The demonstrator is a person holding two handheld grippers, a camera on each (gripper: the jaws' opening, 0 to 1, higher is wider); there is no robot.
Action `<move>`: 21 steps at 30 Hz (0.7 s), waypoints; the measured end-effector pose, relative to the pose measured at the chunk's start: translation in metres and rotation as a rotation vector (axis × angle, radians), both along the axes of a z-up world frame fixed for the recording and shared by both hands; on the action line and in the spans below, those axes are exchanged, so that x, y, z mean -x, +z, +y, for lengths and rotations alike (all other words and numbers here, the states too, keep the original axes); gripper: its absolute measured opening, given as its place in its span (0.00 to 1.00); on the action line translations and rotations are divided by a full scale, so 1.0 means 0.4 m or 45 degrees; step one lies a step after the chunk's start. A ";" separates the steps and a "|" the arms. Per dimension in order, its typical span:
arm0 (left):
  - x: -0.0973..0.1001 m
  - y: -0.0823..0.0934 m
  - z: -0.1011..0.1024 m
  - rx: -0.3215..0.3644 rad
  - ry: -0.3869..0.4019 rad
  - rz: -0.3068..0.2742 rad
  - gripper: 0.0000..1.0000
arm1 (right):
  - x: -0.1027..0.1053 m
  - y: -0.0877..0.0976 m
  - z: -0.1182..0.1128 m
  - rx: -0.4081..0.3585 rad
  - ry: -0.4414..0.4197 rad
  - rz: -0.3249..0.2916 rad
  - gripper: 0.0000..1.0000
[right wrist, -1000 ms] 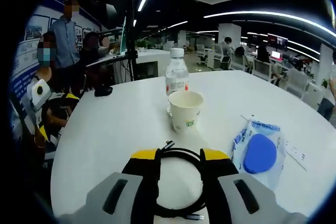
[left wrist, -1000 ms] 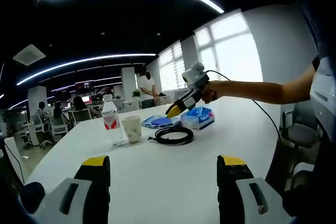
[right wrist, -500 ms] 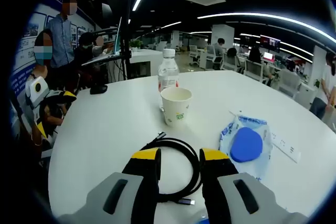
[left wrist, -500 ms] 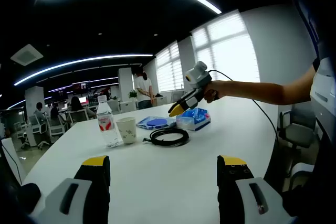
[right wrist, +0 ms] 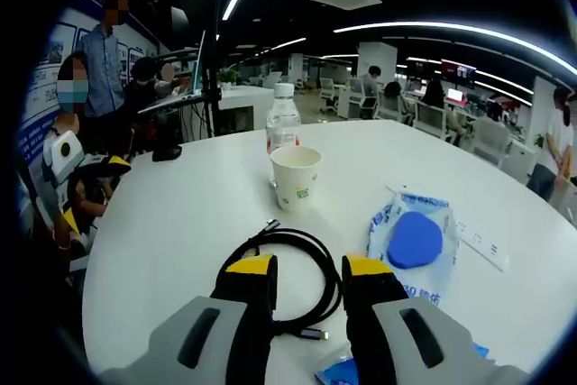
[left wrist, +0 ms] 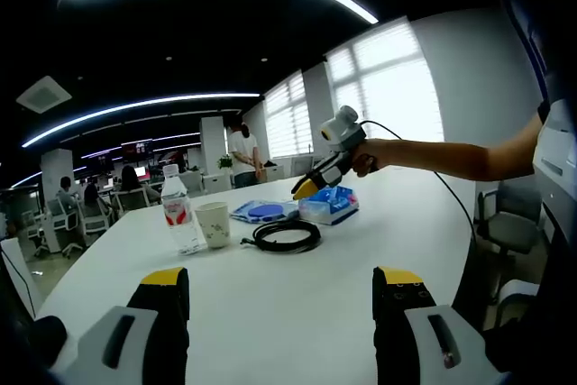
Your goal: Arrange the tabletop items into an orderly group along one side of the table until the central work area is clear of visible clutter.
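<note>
On the white table (left wrist: 297, 295) stand a clear water bottle (left wrist: 179, 212) and a paper cup (left wrist: 215, 224), side by side. Beside them lie a coiled black cable (left wrist: 287, 234), a blue pouch (left wrist: 261, 211) and a blue tissue pack (left wrist: 329, 206). My left gripper (left wrist: 279, 290) hovers open over the near table, far from all of them. My right gripper (left wrist: 309, 189) hangs just above the tissue pack. In the right gripper view my right gripper (right wrist: 307, 270) is open a little and holds nothing; the cable (right wrist: 279, 234) lies just beyond its tips, with the cup (right wrist: 296, 178), bottle (right wrist: 282, 123) and pouch (right wrist: 410, 241) further on.
A white strip (right wrist: 478, 241) lies right of the pouch. A person's arm (left wrist: 451, 155) reaches in from the right. Office desks, chairs and people stand beyond the table's far edge. A chair (left wrist: 514, 223) sits at the table's right side.
My right gripper has drawn back from the cable coil, which stays flat on the table. The left gripper has hardly moved.
</note>
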State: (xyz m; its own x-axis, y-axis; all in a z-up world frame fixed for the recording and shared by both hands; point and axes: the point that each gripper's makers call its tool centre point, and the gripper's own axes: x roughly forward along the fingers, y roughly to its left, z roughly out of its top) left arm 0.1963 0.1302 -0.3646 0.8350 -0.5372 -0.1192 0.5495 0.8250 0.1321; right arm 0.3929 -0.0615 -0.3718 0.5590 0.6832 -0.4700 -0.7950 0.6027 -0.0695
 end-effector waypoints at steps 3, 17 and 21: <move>-0.001 -0.001 -0.003 -0.002 -0.004 0.001 0.83 | -0.004 0.002 -0.011 0.009 -0.011 -0.011 0.26; -0.017 -0.007 -0.024 -0.011 -0.030 0.012 0.83 | -0.006 -0.010 -0.038 0.074 -0.021 -0.036 0.24; -0.018 -0.011 -0.026 -0.013 -0.034 0.017 0.83 | 0.017 -0.021 -0.019 0.134 0.046 -0.037 0.23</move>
State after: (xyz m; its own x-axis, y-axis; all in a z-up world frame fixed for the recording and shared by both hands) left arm 0.2036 0.1196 -0.3691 0.8188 -0.5576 -0.1362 0.5729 0.8088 0.1330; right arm 0.3861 -0.0693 -0.3803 0.5494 0.6507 -0.5241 -0.8126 0.5620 -0.1541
